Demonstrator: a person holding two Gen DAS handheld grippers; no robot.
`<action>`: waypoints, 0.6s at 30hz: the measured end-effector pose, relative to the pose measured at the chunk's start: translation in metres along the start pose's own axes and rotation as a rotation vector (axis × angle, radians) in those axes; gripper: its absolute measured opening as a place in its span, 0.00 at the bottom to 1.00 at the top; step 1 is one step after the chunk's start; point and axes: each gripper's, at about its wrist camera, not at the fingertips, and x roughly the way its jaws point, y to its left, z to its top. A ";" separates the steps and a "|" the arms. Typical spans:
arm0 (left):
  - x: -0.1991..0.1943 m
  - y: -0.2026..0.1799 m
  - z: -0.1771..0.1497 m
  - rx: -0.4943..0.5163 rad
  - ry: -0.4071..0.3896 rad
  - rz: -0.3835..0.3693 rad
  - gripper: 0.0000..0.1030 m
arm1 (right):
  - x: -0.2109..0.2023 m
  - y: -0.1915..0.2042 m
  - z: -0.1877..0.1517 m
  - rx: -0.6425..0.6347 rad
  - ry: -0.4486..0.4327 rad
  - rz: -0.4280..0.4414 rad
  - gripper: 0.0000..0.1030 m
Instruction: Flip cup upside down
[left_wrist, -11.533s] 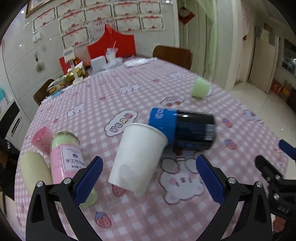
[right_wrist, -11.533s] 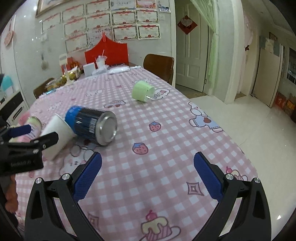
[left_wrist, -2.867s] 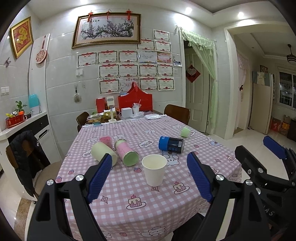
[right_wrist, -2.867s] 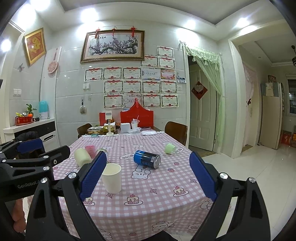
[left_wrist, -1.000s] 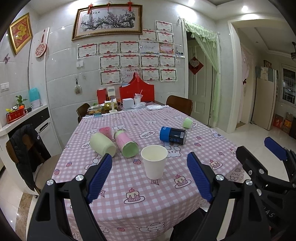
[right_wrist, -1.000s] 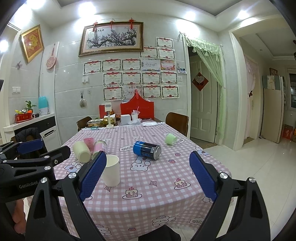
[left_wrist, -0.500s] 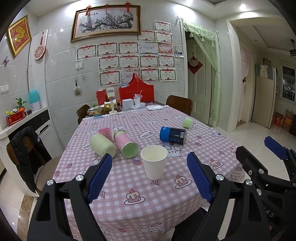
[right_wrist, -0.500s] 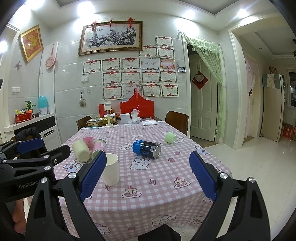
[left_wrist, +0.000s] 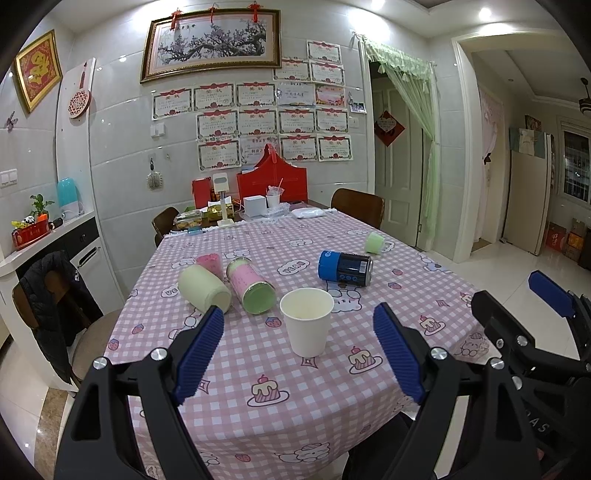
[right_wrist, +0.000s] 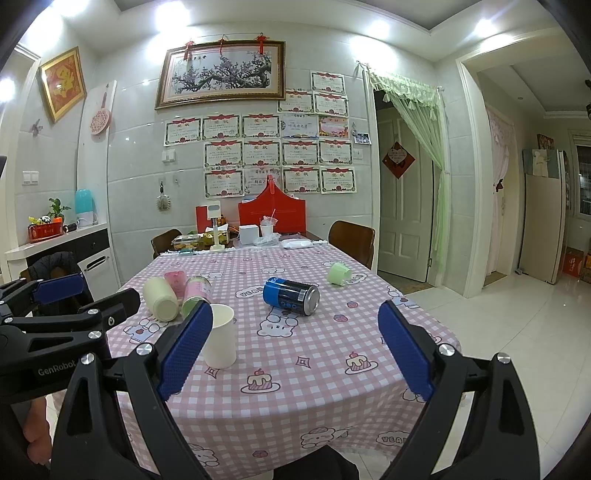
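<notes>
A white paper cup (left_wrist: 307, 322) stands upright, mouth up, near the front of the pink checked table (left_wrist: 280, 398). It also shows in the right wrist view (right_wrist: 220, 336). My left gripper (left_wrist: 299, 356) is open and empty, held back from the table's front edge, with the cup beyond the gap between its fingers. My right gripper (right_wrist: 293, 352) is open and empty, also back from the table, to the right of the cup. The left gripper's body shows at the left of the right wrist view.
Behind the cup lie a blue and black can (left_wrist: 345, 267), a pink and green jar (left_wrist: 251, 284), a pale cream cup (left_wrist: 203, 288), a pink cup (left_wrist: 209, 261) and a small green cup (left_wrist: 375, 242). Boxes and clutter stand at the far end. Chairs flank the table.
Over the last second both grippers have crept slightly closer to the table. Much earlier the cup lay on its side against the can; now it stands upright.
</notes>
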 end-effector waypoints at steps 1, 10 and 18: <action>0.001 0.000 -0.001 -0.001 0.002 -0.001 0.80 | 0.000 0.000 0.000 0.000 0.000 0.001 0.85; 0.000 0.000 -0.003 0.000 0.005 0.005 0.80 | 0.000 -0.001 0.000 -0.001 0.005 0.005 0.85; -0.001 0.000 -0.004 0.009 0.012 0.012 0.80 | 0.001 0.000 -0.002 -0.005 0.013 0.006 0.85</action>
